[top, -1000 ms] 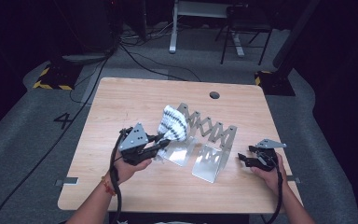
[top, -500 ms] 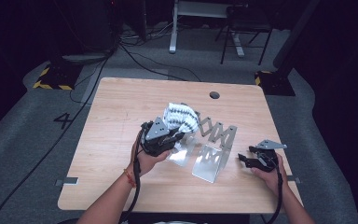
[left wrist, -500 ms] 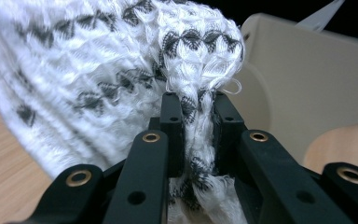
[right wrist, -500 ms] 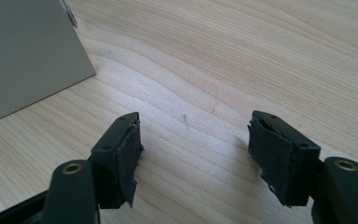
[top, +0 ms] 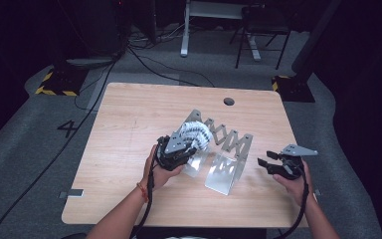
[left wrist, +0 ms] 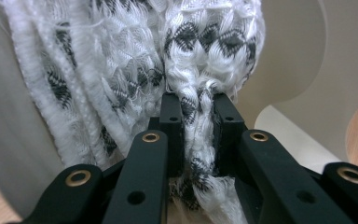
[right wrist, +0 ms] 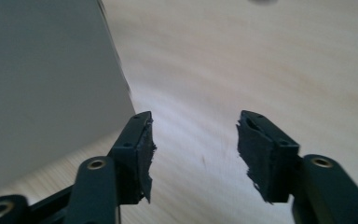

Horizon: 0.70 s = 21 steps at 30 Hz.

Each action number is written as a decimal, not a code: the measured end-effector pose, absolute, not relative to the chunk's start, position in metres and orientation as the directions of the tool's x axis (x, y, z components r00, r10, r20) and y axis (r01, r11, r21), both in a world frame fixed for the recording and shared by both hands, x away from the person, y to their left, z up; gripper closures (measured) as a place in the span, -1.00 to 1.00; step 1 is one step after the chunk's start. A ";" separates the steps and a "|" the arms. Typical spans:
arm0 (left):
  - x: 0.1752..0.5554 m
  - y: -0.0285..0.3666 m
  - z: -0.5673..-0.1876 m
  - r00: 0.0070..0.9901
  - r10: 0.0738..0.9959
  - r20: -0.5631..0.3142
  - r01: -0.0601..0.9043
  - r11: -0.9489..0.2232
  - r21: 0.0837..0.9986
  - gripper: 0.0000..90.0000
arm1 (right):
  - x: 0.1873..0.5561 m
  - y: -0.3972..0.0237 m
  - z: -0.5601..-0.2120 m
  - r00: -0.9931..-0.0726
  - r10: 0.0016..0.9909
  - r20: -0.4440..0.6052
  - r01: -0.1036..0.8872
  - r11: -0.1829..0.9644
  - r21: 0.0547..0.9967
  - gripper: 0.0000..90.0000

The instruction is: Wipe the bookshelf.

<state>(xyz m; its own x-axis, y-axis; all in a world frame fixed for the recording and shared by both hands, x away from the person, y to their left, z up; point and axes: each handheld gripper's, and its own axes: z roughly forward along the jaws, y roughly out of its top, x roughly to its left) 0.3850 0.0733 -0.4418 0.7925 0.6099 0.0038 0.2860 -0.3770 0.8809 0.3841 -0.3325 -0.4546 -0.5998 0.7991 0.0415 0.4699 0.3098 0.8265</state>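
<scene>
Left gripper [top: 188, 144] clamps the white knit cloth [left wrist: 135, 65] at the metal rack [top: 226, 149] – right gripper [right wrist: 193, 144], jaws just narrowing, holds nothing near the worktop's [top: 129, 114] right edge.

Sock [left wrist: 121, 70]: fuzzy knit cloth. Rack [top: 226, 169]: matt grey metal. Table [top: 129, 124]: smooth light wood.

A white knitted cloth with black flecks [left wrist: 135, 65] sits bunched against the grey metal accordion rack [top: 224, 149] mid-table.
</scene>
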 end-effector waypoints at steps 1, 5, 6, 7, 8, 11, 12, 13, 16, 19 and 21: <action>0.385 0.073 -0.444 0.790 0.612 0.009 0.288 -0.385 0.877 0.74 | 0.383 -0.333 -0.446 -0.604 0.796 0.042 0.452 0.298 0.840 0.08; 0.386 0.070 -0.456 0.791 0.612 0.020 0.305 -0.421 0.855 0.74 | 0.379 -0.326 -0.404 -0.641 0.767 -0.001 0.344 0.289 0.893 0.19; 0.386 0.070 -0.456 0.791 0.612 0.020 0.305 -0.421 0.855 0.74 | 0.379 -0.323 -0.394 -0.654 0.756 -0.006 0.323 0.287 0.902 0.22; 0.386 0.070 -0.459 0.792 0.609 0.027 0.305 -0.434 0.847 0.74 | 0.379 -0.320 -0.385 -0.664 0.748 -0.010 0.304 0.282 0.910 0.24; 0.386 0.069 -0.463 0.792 0.610 0.033 0.308 -0.446 0.840 0.74 | 0.379 -0.320 -0.385 -0.664 0.748 -0.010 0.304 0.282 0.910 0.24; 0.389 0.066 -0.472 0.796 0.603 0.051 0.314 -0.483 0.818 0.74 | 0.388 -0.302 -0.355 -0.700 0.713 -0.044 0.251 0.303 0.919 0.33; 0.389 0.066 -0.472 0.796 0.603 0.051 0.314 -0.483 0.818 0.74 | 0.391 -0.298 -0.351 -0.710 0.703 -0.049 0.248 0.315 0.916 0.34; 0.390 0.065 -0.476 0.797 0.601 0.055 0.322 -0.500 0.804 0.74 | 0.394 -0.293 -0.347 -0.719 0.693 -0.055 0.247 0.329 0.911 0.34; 0.393 0.064 -0.484 0.801 0.595 0.064 0.330 -0.529 0.782 0.73 | 0.404 -0.280 -0.339 -0.750 0.658 -0.065 0.254 0.377 0.891 0.34; 0.394 0.065 -0.492 0.805 0.589 0.074 0.343 -0.563 0.752 0.73 | 0.412 -0.274 -0.340 -0.760 0.648 -0.050 0.273 0.388 0.880 0.38; 0.395 0.065 -0.495 0.808 0.584 0.078 0.345 -0.577 0.741 0.73 | 0.416 -0.269 -0.343 -0.759 0.650 -0.049 0.292 0.406 0.866 0.39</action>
